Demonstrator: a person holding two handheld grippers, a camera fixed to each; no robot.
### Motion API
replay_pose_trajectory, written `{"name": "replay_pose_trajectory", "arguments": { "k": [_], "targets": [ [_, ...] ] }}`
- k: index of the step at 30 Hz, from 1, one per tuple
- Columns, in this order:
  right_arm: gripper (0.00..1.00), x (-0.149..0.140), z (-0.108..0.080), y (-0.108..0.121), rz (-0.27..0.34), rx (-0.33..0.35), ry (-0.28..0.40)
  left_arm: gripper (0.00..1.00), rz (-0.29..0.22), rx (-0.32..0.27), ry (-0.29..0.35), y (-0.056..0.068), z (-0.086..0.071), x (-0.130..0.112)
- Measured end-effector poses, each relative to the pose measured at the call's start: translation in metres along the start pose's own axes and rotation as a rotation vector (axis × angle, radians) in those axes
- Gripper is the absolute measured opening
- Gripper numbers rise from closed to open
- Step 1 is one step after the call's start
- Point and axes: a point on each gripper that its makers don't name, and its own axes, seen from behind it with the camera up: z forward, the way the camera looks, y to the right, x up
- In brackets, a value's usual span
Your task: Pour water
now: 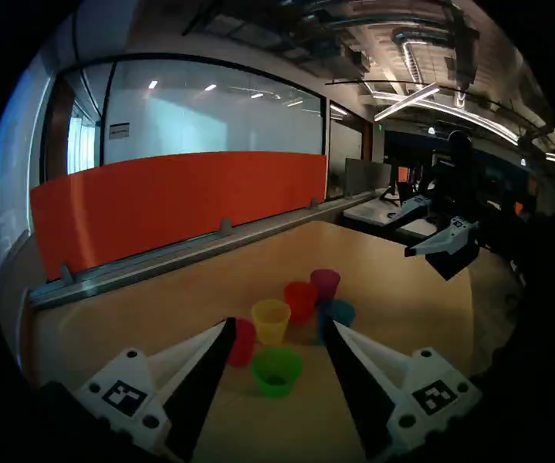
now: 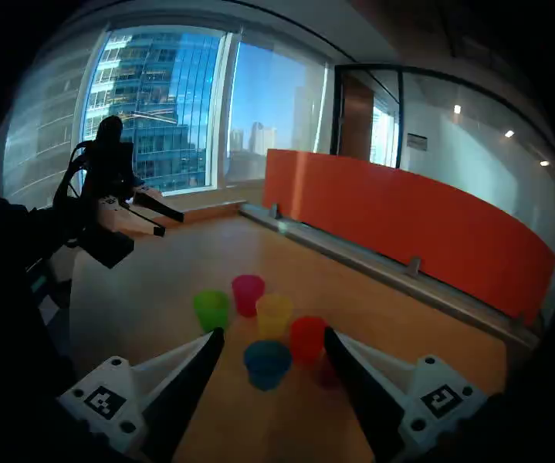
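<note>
Several small plastic cups stand clustered on the wooden table [image 1: 401, 285]. In the left gripper view the green cup [image 1: 275, 372] is nearest, then yellow [image 1: 270, 320], red [image 1: 300, 301], purple [image 1: 325, 283] and blue [image 1: 337, 312]; a crimson cup [image 1: 244, 343] is partly hidden by one finger. My left gripper [image 1: 279, 322] hangs open over them, holding nothing. In the right gripper view the blue cup [image 2: 267, 363] is closest, with red [image 2: 307, 338], yellow [image 2: 274, 314], magenta [image 2: 247, 294] and green [image 2: 211, 309] behind. My right gripper [image 2: 272, 333] is open and empty. Each gripper faces the other: right gripper [image 1: 443, 247], left gripper [image 2: 134, 212].
An orange partition [image 1: 177, 197] with a metal rail runs along the table's far side. Tall windows [image 2: 161, 108] stand beyond one end, and a glass wall [image 1: 215, 108] rises behind the partition. Desks and a dark figure [image 1: 458, 174] lie past the other end.
</note>
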Motion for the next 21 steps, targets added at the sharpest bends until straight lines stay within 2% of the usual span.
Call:
{"name": "replay_pose_trajectory", "arguments": {
  "k": [21],
  "targets": [
    [1.0,-0.07,0.046,0.004,0.0,0.017,-0.108,0.82,-0.007,-0.043,-0.13,0.001,0.028,-0.085]
  ]
}}
